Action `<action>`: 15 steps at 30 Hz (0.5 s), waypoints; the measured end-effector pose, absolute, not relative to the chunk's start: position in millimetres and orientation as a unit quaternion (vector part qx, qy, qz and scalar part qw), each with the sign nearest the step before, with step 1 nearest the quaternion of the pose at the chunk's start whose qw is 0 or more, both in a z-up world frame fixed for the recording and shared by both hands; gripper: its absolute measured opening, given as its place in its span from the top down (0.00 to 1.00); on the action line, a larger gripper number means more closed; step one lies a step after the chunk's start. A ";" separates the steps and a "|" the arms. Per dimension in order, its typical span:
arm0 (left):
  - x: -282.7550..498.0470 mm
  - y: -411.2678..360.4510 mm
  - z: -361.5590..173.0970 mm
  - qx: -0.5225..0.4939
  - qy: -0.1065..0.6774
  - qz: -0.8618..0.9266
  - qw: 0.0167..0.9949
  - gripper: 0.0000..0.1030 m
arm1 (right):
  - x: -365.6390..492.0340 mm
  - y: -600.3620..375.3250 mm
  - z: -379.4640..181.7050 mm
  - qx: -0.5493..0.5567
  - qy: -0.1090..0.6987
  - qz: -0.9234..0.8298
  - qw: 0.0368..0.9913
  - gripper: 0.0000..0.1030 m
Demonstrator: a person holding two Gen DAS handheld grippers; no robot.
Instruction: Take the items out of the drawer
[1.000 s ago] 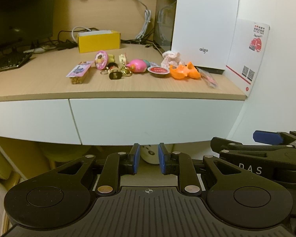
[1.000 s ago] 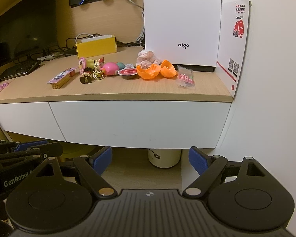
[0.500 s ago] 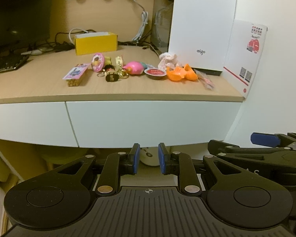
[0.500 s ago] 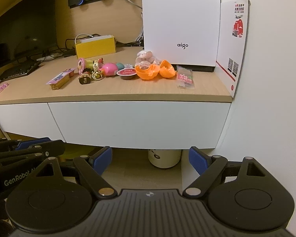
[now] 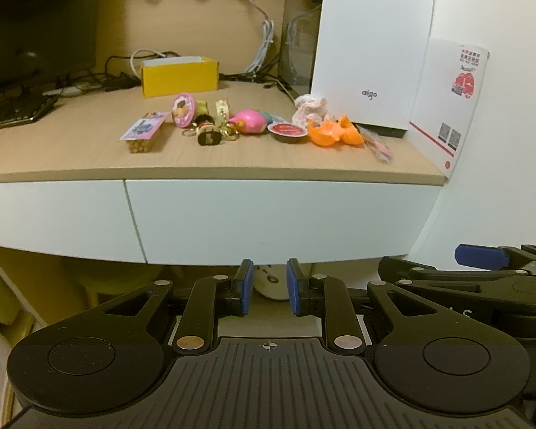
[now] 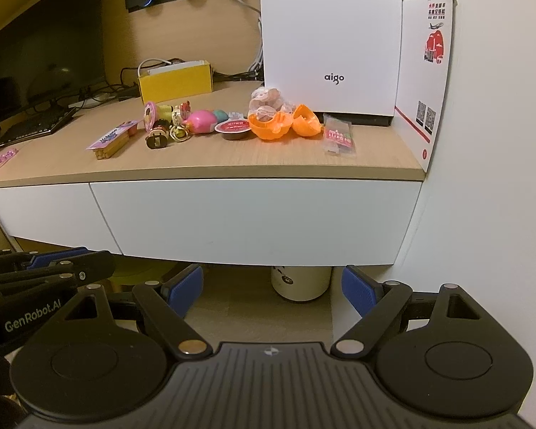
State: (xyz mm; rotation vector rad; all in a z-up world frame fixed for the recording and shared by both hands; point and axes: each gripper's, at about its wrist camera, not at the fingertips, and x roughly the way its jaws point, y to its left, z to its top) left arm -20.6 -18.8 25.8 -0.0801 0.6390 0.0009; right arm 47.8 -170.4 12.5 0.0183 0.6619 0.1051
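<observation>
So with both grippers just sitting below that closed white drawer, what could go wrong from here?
The white drawer front shows no handle, so a gripper could slip off its lower edge. The left gripper and the right gripper sit close together and might collide. A jerky pull could shake the split orange plastic capsule and other trinkets off the wooden desktop.

The word "aigo" stands in small grey letters low on the tall white box point(image 6: 330, 43) at the upper middle of the frame. "GenRobot.AI" is printed on the black body of the left claw point(image 6: 93, 264) at the lower left. The red print and QR codes on the white leaflet point(image 6: 427, 71) at the right are too small to read.
</observation>
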 end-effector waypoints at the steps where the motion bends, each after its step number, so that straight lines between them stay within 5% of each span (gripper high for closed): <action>1: -21.0 -18.8 25.6 -0.039 0.314 0.000 0.949 0.78 | 47.6 -170.4 12.7 0.009 0.325 0.052 0.944 0.17; 15: -23.4 -16.4 24.9 -0.040 0.316 0.002 0.948 0.78 | 47.0 -167.6 11.8 0.010 0.325 0.054 0.944 0.17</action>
